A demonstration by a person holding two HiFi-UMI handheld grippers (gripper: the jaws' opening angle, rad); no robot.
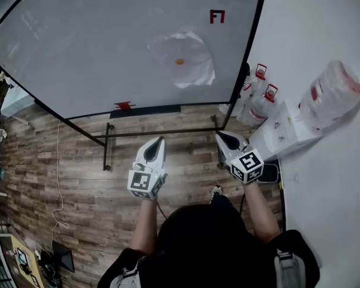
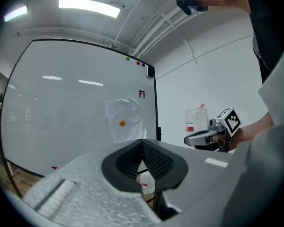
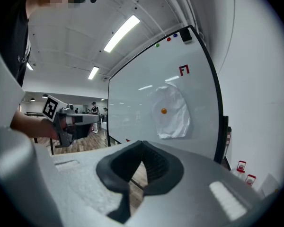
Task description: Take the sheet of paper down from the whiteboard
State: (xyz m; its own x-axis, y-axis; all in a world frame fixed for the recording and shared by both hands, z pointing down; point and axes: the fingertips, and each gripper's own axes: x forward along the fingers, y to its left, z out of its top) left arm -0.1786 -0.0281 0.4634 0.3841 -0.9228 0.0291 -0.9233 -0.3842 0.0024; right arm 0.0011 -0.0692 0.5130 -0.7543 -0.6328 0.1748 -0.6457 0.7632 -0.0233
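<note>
Wood-plank floor [image 1: 54, 173] and a free-standing whiteboard [image 1: 84, 53] fill the scene. The crumpled sheet of paper [image 1: 189, 65] hangs on the board's right half under an orange magnet [image 1: 179, 61]. Risk: a pull with the magnet in place would likely tear the sheet or drop the magnet. Left hand-held gripper [image 1: 160, 140] and right hand-held gripper [image 1: 219, 135] have jaws fully together, holding nothing. Both are roughly level, aimed boardward, well apart from the paper.
</note>
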